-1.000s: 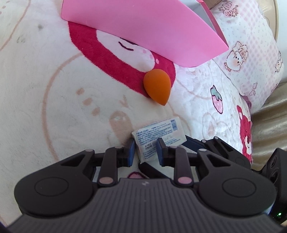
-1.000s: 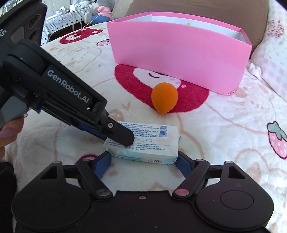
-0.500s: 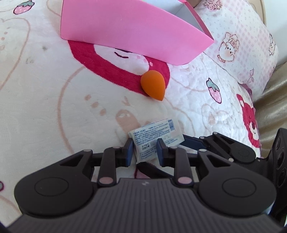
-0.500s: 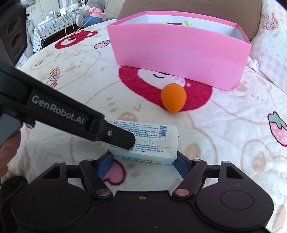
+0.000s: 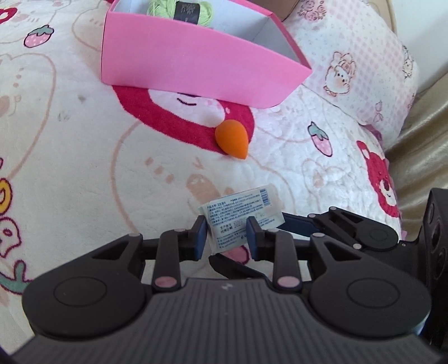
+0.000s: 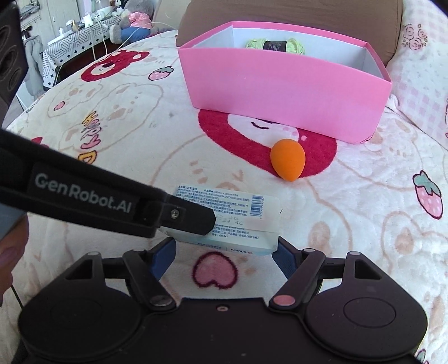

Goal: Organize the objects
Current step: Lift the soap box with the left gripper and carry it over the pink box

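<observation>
Home bedroom: cartoon fleece blanket [image 6: 140, 134], pillow [image 5: 358, 64], plush toys [image 6: 131, 21].

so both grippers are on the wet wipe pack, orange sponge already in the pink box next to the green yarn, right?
Not quite. The orange sponge lies on the blanket in front of the pink box, as the right wrist view shows. Only the green yarn is inside.

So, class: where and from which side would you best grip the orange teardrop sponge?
Grip the orange sponge across its round upper body, from above. It lies clear on the blanket, narrow tip toward the camera, the pink box behind; the tapered tip would probably slip.
</observation>
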Available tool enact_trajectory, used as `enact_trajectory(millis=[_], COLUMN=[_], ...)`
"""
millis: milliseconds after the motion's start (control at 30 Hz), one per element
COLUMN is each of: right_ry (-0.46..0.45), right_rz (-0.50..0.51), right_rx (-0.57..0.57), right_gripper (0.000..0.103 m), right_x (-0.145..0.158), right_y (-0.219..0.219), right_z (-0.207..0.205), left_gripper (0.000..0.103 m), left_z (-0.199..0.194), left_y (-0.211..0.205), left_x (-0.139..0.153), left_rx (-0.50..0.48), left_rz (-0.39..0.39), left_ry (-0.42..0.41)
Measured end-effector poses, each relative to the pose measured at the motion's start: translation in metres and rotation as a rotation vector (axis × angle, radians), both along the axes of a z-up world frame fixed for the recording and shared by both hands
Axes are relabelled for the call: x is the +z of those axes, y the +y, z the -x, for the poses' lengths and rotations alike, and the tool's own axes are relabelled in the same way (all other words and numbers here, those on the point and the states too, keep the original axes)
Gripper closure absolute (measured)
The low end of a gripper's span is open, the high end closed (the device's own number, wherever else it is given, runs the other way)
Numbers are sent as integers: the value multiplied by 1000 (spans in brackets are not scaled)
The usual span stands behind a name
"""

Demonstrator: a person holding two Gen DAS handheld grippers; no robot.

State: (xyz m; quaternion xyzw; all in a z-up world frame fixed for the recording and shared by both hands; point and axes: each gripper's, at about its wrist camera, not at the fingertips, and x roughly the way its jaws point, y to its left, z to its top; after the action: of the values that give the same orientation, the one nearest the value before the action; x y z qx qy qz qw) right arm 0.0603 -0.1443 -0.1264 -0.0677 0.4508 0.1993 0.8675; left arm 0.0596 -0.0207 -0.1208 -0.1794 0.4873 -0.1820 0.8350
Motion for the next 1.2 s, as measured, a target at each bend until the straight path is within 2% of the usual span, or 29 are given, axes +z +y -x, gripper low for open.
enact_trajectory(millis=[100, 300, 500, 767, 1200], right_ry=[-13, -27, -2, -37, -40], right_rz=[-17, 12, 7, 6, 22], right_rx=[-5, 4, 13, 4, -32], right_gripper=[23, 22, 22, 22, 22], right_x=[10, 29, 50, 80, 121], right_y=[1, 9, 14, 20, 22], right_z=[5, 11, 8, 8, -12], left_gripper=[76, 75, 74, 74, 74], left_z=[3, 6, 1, -1, -25], left_y=[2, 7, 19, 18, 17], left_x=[10, 27, 39, 77, 118], left_rx=[-18, -35, -61, -104, -134], left_rz=[-11, -5, 36, -14, -22], left_ry=[-7, -3, 29, -33, -55])
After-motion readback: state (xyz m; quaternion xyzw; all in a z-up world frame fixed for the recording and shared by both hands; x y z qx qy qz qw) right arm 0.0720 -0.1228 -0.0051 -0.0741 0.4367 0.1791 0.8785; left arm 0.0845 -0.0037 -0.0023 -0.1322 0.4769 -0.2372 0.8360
